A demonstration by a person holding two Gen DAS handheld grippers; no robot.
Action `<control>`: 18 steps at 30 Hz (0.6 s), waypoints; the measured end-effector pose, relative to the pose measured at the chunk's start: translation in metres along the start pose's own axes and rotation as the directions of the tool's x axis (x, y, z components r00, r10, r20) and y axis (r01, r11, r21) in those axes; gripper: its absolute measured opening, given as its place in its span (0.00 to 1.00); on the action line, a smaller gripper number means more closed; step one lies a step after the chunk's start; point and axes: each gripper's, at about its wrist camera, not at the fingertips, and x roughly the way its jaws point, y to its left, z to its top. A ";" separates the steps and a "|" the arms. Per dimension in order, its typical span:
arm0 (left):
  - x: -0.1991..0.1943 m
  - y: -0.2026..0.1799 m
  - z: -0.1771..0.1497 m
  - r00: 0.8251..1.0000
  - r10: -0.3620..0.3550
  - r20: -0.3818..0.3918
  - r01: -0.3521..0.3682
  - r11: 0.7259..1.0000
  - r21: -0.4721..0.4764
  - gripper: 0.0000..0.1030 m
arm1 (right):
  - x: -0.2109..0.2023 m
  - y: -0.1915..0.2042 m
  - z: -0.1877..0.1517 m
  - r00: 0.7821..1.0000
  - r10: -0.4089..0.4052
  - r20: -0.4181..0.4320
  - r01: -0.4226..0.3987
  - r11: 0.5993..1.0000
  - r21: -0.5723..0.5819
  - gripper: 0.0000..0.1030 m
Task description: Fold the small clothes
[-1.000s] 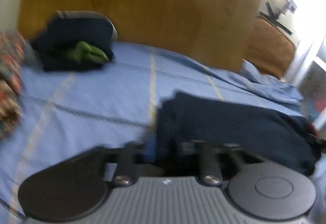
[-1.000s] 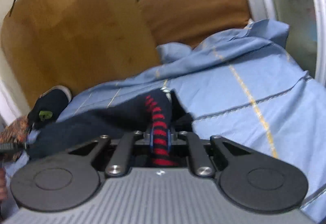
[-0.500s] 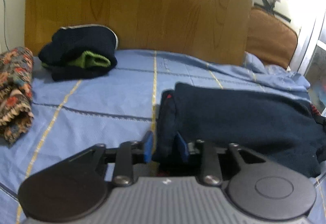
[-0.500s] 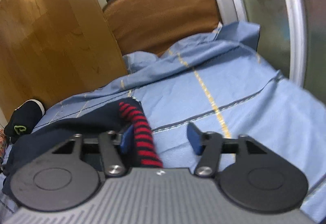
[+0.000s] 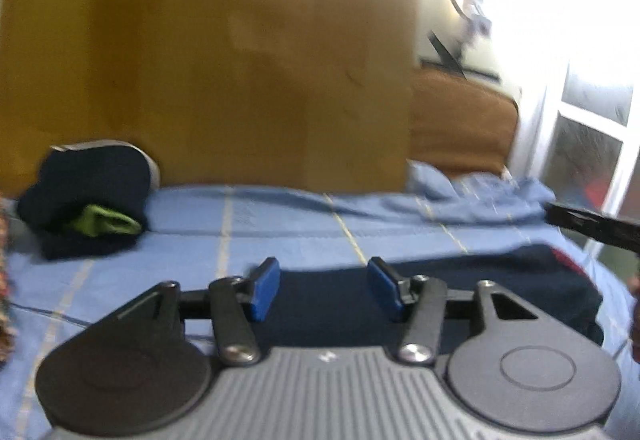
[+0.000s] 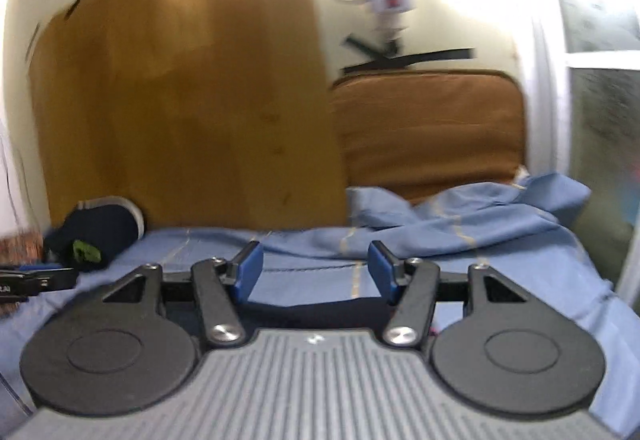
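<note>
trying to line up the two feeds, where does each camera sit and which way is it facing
Left wrist: sits on the left gripper, looking forward over the navy garment on the blue sheet toward the wooden board; its own open blue pads show, and the other gripper's edge at far right.
Right wrist: sits on the right gripper, facing the board and the brown cushion; its own open pads show, with the other gripper's edge at far left.
Shared: board, sheet, cushion, and the dark pile with green by the board.
</note>
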 end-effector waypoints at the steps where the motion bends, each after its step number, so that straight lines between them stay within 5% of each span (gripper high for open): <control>1: 0.010 -0.004 -0.005 1.000 -0.003 -0.026 0.003 1.000 0.007 0.48 | 0.011 0.002 -0.003 1.000 -0.002 -0.025 0.002 1.000 -0.007 0.59; 5: 0.035 -0.009 -0.029 0.996 0.027 -0.081 -0.024 0.999 0.047 0.49 | 0.052 -0.012 -0.030 0.984 -0.043 -0.175 0.046 0.999 0.013 0.59; 10: 0.035 -0.023 -0.038 0.996 0.075 -0.054 -0.065 0.985 0.158 0.56 | 0.052 -0.018 -0.042 0.990 -0.028 -0.135 0.030 0.999 0.016 0.59; 18: 0.038 -0.023 -0.038 0.995 0.076 -0.063 -0.064 0.983 0.169 0.66 | 0.051 -0.019 -0.045 0.991 -0.026 -0.133 0.028 0.999 0.015 0.59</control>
